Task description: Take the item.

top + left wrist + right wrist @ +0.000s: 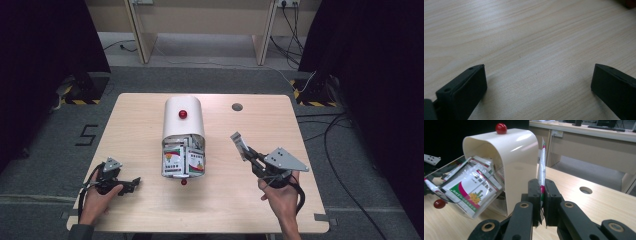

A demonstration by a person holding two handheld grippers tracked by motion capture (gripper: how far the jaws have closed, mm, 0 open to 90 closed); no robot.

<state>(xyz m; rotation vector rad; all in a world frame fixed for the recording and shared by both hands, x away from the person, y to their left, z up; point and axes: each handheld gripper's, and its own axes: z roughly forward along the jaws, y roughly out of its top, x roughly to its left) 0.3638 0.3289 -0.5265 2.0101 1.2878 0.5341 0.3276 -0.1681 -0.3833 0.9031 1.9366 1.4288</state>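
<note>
Wooden table [140,115]: bare boards lie under and between the left gripper [537,75] fingers, which stand wide apart and hold nothing, hovering low.

White arched box [509,147], red knob on top, sits just left of and beyond the right gripper [541,202] fingers. Its clear front flap [461,195] hangs open, spilling printed sachets [471,187].

One sachet [542,167] is clamped edge-on between the right fingers, jaws closed on its lower edge; most of it rises above the fingertips, upright, clear of the table.

Judgement: packet looks light, thin, floppy, with a slick film surface. A pinch near a sealed edge should hold; a mid-body grip may slide or crumple the contents.
</note>
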